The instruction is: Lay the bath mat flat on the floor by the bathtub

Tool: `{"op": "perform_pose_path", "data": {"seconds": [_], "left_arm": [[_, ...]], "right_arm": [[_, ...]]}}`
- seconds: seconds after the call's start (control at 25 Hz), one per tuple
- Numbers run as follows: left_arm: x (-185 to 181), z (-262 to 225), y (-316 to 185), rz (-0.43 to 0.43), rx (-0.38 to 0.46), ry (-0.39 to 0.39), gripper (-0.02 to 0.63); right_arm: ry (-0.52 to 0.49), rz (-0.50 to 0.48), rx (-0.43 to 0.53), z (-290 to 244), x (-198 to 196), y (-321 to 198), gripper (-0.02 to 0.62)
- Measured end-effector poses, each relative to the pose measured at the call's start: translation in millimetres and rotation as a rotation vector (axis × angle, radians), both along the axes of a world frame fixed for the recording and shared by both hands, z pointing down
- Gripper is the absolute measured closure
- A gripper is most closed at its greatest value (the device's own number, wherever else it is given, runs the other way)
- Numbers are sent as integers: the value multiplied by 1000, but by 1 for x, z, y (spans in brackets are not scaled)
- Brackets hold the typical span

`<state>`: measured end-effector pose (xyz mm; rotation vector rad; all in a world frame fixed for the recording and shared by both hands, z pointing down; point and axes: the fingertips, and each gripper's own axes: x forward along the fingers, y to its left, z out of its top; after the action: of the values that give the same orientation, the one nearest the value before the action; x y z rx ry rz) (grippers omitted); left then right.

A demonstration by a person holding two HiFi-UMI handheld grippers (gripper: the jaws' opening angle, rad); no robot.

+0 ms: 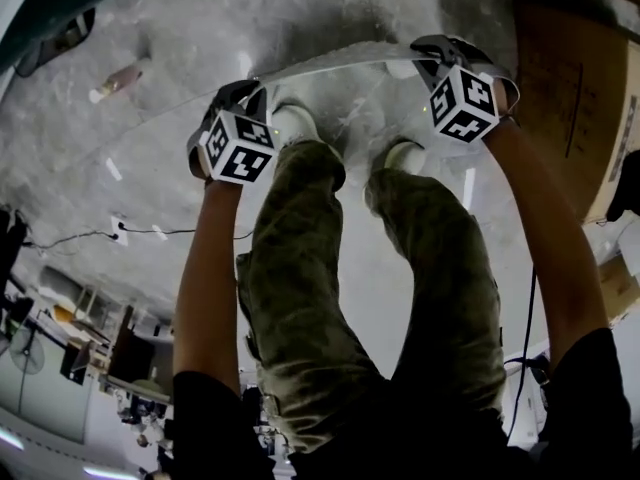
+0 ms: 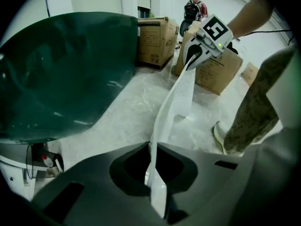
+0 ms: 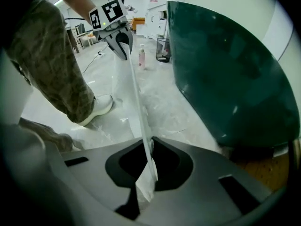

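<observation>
Above the pale marble floor [image 1: 180,28], a white mat [image 1: 330,63] is stretched between the two grippers, held up in front of the person's legs. The left gripper [image 2: 153,173] has its fingers closed tight on one end of the mat's upper edge, and the cloth runs out from between them as a thin band seen edge-on. The right gripper [image 3: 149,157] is clamped the same way on the other end, with a small flap of mat poking back past its fingers. In the head view both grippers point steeply down, marker cubes facing the camera, with the mat's edge arching slightly from one to the other. In the left gripper view the band sags and folds a little partway along. Whether its lower part touches the floor cannot be told.

A dark green tub [image 2: 66,69] stands just beyond the mat, on the side away from the person. White shoes [image 1: 295,123] and camouflage trousers [image 1: 310,268] are close behind the mat. Cardboard boxes [image 2: 216,69] sit on the floor near the right gripper's side, and a small bottle [image 3: 141,58] stands on the floor past the left gripper. Another person [image 2: 193,11] stands well off beyond the boxes.
</observation>
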<state>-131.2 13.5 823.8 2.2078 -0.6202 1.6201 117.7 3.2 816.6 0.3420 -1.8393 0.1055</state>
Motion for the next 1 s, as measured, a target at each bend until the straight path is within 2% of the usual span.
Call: {"op": "perform_pose_path", "data": {"seconds": [0.12, 0.36, 0.56, 0.68, 0.76, 0.88, 1.0], "left_arm": [[2, 14, -19, 25, 38, -14, 578], [8, 63, -51, 94, 75, -28, 578], [16, 103, -89, 200, 134, -50, 578], [16, 118, -121, 125, 161, -6, 578], [13, 128, -144, 118, 200, -1, 578], [15, 146, -168, 212, 301, -41, 578], [17, 168, -182, 242, 356, -49, 578]], "right_arm": [[15, -41, 66, 12, 2, -24, 566], [22, -60, 142, 52, 9, -68, 566], [32, -62, 214, 94, 18, -93, 566], [42, -59, 255, 113, 19, -113, 566], [52, -63, 282, 124, 16, -131, 566], [78, -95, 331, 142, 18, -149, 566], [93, -134, 366, 165, 20, -163, 566]]}}
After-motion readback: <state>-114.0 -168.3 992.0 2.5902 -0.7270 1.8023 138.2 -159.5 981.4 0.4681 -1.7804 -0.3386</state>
